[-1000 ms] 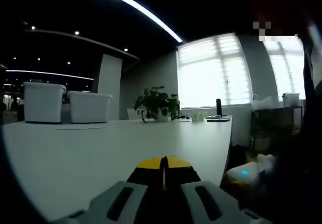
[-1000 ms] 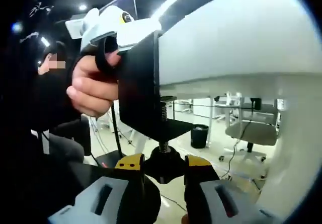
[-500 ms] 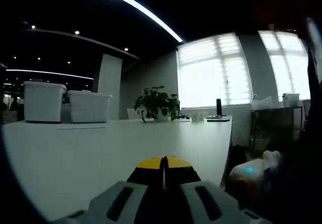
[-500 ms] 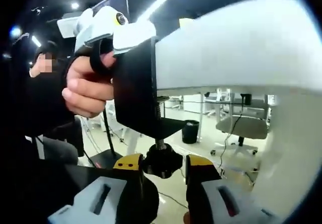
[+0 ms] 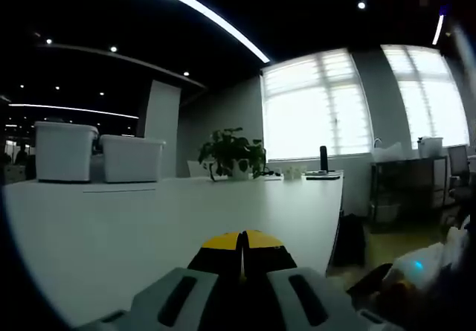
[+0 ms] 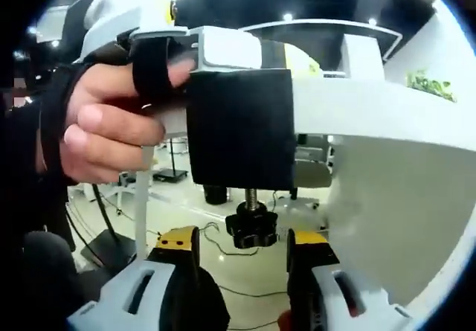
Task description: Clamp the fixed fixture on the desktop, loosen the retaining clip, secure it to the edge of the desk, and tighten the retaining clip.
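Right tongs [image 6: 245, 245] apart, black screw knob [image 6: 251, 229] between tips, untouched. Above, black clamp bracket [image 6: 239, 126] on tabletop edge [image 6: 372, 111], rigid metal; grip knob's ribbed rim. Left tongs [image 5: 242, 243] together, over tabletop.

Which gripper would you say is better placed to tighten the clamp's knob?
Right: the right gripper is open with its jaws either side of the knob under the clamp. The left gripper is shut above the desk.
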